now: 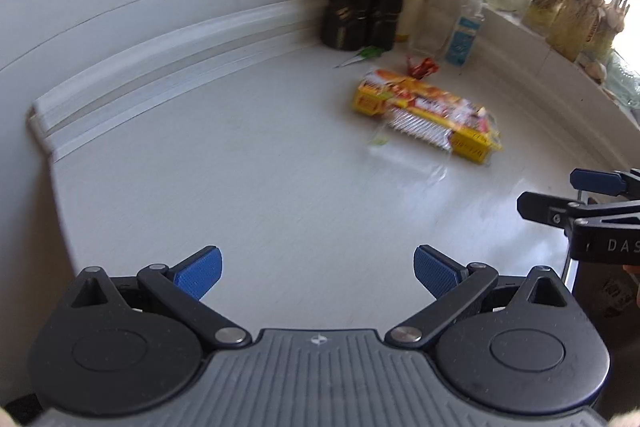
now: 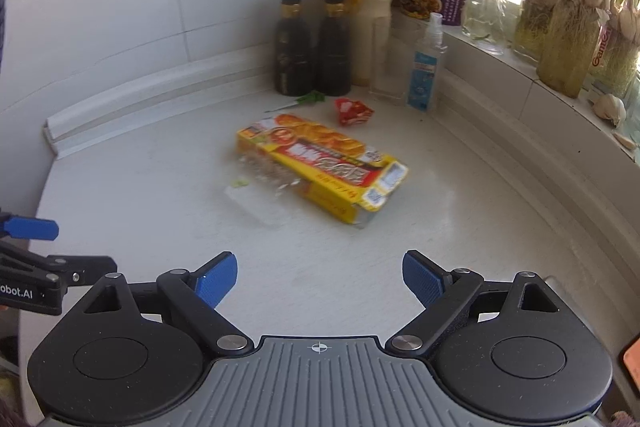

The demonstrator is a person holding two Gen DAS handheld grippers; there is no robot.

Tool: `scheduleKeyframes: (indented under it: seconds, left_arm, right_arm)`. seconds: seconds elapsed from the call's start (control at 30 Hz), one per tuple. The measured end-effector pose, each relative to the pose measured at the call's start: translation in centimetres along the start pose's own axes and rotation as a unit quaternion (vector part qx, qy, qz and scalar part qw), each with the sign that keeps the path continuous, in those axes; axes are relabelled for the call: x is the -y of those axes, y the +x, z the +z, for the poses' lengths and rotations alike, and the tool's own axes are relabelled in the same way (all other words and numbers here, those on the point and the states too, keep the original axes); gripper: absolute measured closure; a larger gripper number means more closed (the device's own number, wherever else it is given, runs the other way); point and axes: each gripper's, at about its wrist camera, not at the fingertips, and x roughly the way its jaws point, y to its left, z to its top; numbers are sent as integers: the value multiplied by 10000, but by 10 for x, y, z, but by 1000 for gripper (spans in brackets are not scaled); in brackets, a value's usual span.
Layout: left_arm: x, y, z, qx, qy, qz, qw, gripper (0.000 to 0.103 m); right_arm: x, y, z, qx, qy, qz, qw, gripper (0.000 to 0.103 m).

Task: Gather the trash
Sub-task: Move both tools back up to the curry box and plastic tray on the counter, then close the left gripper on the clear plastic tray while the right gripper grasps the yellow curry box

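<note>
Yellow food box (image 2: 320,167), frame centre: light, crushable cardboard; I judge long edges best. Both my grippers (image 1: 318,273) (image 2: 320,277) spread, empty.

Both tongs, the left tongs (image 1: 318,273) and the right tongs (image 2: 320,279), have black linked arms, silver pivot screws, blue ribbed pads (image 2: 216,281) and a grey ridged body.

right tool (image 2: 320,279) – jaws wide, empty | yellow box (image 2: 320,167) – flat on counter (image 2: 160,211)
</note>
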Motion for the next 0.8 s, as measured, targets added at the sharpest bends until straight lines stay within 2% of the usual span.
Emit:
scheduleKeyframes:
  seconds: [0.3,0.5,0.67,0.8]
  left_arm:
    - [47,42,27,407,278,-354,9982,1]
    - [61,66,39,625,424,-381,9964,2]
    - [60,76,45,655,450,-528,9954,14]
    - [57,81,48,591,436,-593,9955,27]
  right_arm:
    - [51,41,6,36,-404,192,9990,11]
    - [74,63,19,29,-558,726,9958,11]
    - [72,76,29,27,-1115,904,9896,8]
    - [64,87,36,-11,-1586,1010,9822,7]
